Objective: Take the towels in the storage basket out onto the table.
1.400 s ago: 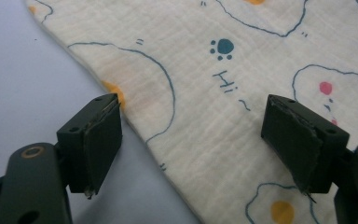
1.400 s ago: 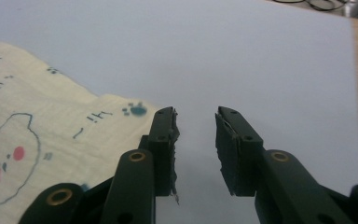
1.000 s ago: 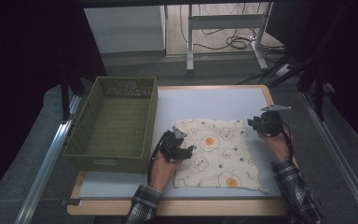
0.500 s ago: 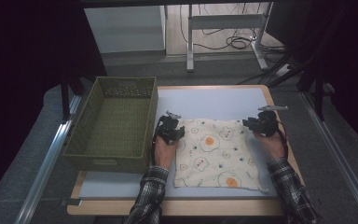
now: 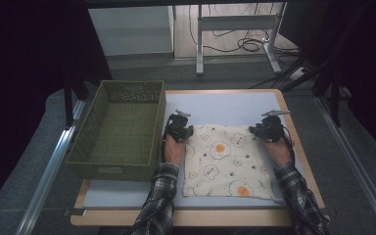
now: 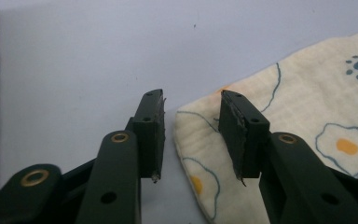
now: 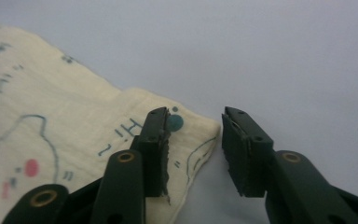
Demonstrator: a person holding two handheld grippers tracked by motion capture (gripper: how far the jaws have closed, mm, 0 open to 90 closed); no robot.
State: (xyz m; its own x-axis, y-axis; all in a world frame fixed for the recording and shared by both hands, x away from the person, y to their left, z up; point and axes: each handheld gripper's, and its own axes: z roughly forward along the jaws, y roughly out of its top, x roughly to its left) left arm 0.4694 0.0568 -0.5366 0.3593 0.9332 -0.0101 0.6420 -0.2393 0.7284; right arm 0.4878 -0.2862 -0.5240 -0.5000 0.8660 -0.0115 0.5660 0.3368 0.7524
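Both grippers, left (image 5: pixel 182 128) and right (image 5: pixel 265 128), straddle the cloth's (image 5: pixel 225 161) far corners with jaws parted, gripping nothing; next, lower and pinch.

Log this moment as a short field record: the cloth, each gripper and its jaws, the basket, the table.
cloth: cream cloth with fried-egg print, lying flat on the table
left gripper: at the cloth's far left corner, jaws apart, corner between them, not pinched; jaws have just been closing
right gripper: at the far right corner, jaws apart astride the corner, not pinched; jaws have just been opening
basket: green woven basket, left of the cloth, nothing visible inside
table: pale blue top with wooden edge
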